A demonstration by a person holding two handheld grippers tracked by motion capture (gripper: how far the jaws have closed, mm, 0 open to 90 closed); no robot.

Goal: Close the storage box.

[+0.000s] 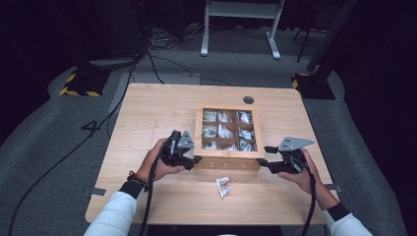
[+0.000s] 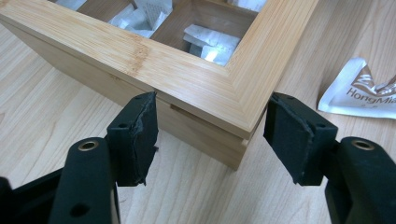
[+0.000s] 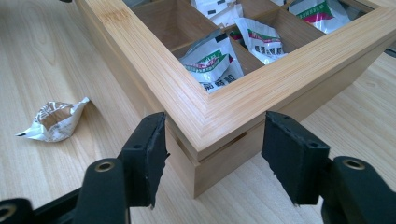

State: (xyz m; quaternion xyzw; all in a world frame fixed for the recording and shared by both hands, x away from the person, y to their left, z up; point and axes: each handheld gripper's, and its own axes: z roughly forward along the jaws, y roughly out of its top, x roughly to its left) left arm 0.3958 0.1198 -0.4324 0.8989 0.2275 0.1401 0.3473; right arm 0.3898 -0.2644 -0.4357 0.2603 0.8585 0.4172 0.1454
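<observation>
A pale wooden table (image 1: pixel 147 118) stands on grey carpet in a dark room, with cables trailing over the floor behind it.

Right of the table's middle sits a bamboo tea box (image 1: pixel 227 160) with a windowed lid; through the pane its nine compartments show, holding white sachets (image 1: pixel 225 131). The lid lies closed on the base, a thin seam showing at the near corners.

The left gripper (image 1: pixel 193 158) is at the box's near left corner. In the left gripper view, that corner (image 2: pixel 233 121) pokes in between the two black pads, the left pad (image 2: pixel 135 135) touching or just beside the side wall under the lid's edge, the right pad standing clear of the wood. The jaws are apart, not clamped.

The right gripper (image 1: pixel 263 156) is at the near right corner. In the right gripper view, the corner (image 3: pixel 205 140) sits between the pads (image 3: pixel 289 154), with gaps on both sides; the jaws are apart and grip nothing.

A loose sachet (image 1: pixel 223 187) lies on the table just in front of the box, apart from it, between the two hands.
</observation>
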